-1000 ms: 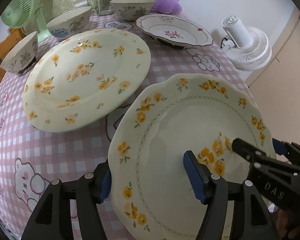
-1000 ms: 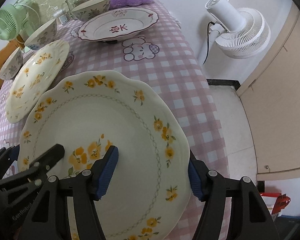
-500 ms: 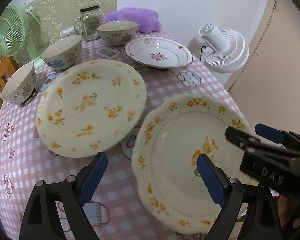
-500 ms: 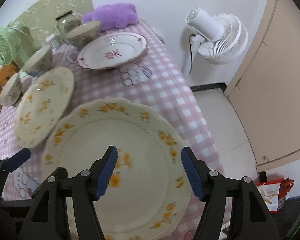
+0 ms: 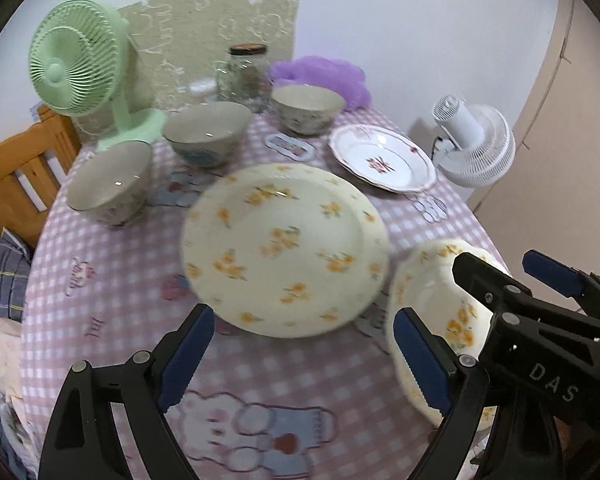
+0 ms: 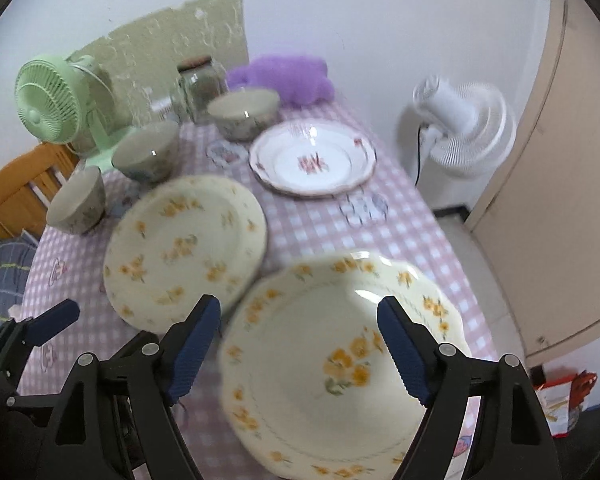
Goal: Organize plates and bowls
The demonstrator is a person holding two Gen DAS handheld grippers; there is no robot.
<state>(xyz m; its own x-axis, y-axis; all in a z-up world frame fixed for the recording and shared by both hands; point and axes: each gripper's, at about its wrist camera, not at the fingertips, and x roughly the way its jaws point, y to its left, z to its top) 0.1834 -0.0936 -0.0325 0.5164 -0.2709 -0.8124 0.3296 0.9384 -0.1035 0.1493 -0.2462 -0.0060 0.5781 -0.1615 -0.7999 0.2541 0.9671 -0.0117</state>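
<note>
Three plates and three bowls are counted on the counter (image 5: 100, 280). The scalloped plate (image 6: 340, 364) is seen below the right hand-held gripper (image 6: 300, 348), whose jaws are opening and untouched by it; the left hand-held gripper (image 5: 300, 356) is held apart, empty. Beyond lie the round flowered plate (image 5: 284, 248), the red-rimmed plate (image 5: 380, 158), and empty bowls (image 5: 206, 132).

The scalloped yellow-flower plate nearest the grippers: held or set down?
Set down: the scalloped plate lies on the tablecloth, and the right gripper above it is opening, pads clear.
</note>
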